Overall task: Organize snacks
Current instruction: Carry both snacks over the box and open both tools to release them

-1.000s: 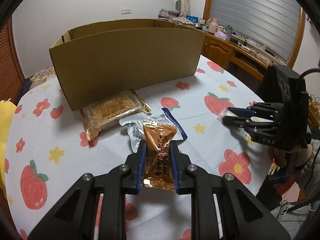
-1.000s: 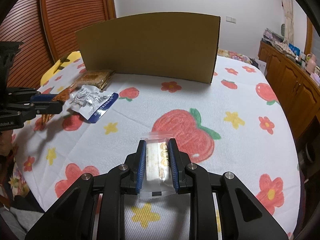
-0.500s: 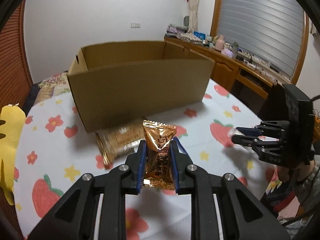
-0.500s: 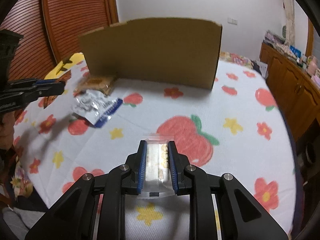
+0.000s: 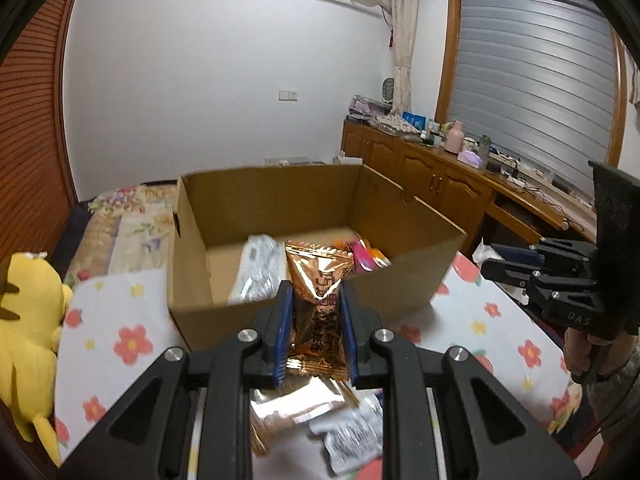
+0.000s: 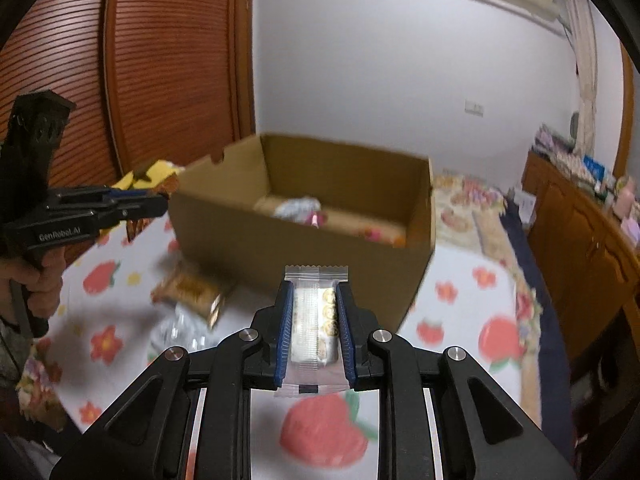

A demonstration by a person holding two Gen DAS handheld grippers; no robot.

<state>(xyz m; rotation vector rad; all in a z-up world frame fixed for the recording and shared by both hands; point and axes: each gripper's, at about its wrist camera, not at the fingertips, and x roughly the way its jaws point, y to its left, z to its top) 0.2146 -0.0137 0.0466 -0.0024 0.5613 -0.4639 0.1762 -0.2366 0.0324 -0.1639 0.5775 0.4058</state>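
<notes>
My left gripper [image 5: 316, 320] is shut on an orange foil snack packet [image 5: 320, 300], held raised just in front of the near wall of the open cardboard box [image 5: 400, 280]. My right gripper [image 6: 314, 328] is shut on a clear cracker packet [image 6: 314, 320], raised before the box [image 6: 280, 248]. The box holds a silver packet [image 5: 258, 268] and a pink packet [image 5: 366, 258]. Each gripper shows in the other's view, the right one [image 5: 496, 264] and the left one [image 6: 156, 202].
A brown biscuit pack [image 6: 188, 290] and a white-blue packet [image 5: 352, 440] lie on the strawberry tablecloth [image 5: 120, 320] before the box. A yellow plush toy [image 5: 24, 320] sits at the table's left edge. A wooden sideboard [image 5: 440, 184] stands to the right.
Both grippers have risen with their packets and moved toward the box, so its inside now shows. The packs on the cloth have dropped low in the views.
</notes>
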